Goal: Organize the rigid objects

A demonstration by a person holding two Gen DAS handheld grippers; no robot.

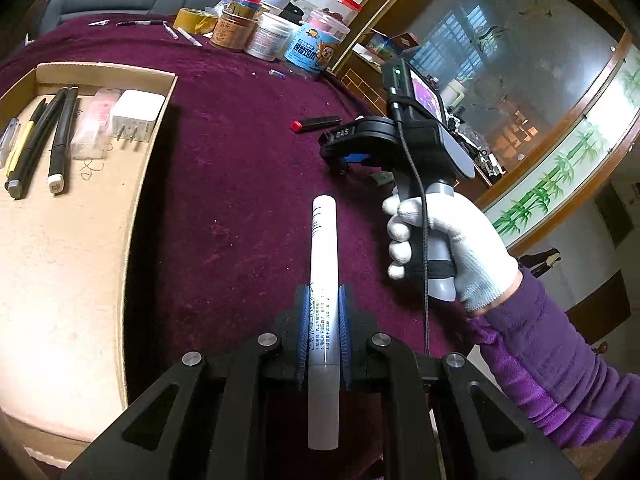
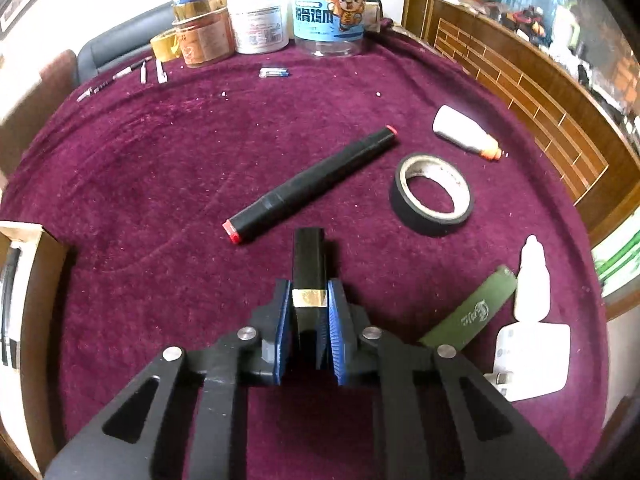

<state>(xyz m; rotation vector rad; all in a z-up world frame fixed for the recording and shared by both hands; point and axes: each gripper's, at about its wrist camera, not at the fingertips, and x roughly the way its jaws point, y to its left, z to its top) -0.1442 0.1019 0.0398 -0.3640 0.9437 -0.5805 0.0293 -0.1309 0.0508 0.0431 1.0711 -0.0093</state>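
My left gripper (image 1: 324, 300) is shut on a long white tube (image 1: 324, 248) with printed text, held above the purple cloth right of the cardboard box (image 1: 60, 240). The box holds several pens (image 1: 60, 136), a clear case (image 1: 94, 124) and a white charger (image 1: 134, 114). My right gripper (image 2: 310, 292) is shut on a black square stick with a gold band (image 2: 309, 268). It also shows in the left wrist view (image 1: 348, 160), held by a gloved hand (image 1: 448, 240). A black marker with red ends (image 2: 312, 186) lies just ahead of it and shows in the left wrist view (image 1: 316, 124).
A black tape roll (image 2: 432, 196), a white bottle with orange cap (image 2: 466, 132), a white dropper bottle (image 2: 532, 280), a green case (image 2: 472, 312) and a white charger (image 2: 532, 364) lie at right. Jars (image 2: 328, 12) and yellow tape (image 2: 166, 46) stand at the back, with small pens (image 2: 120, 74).
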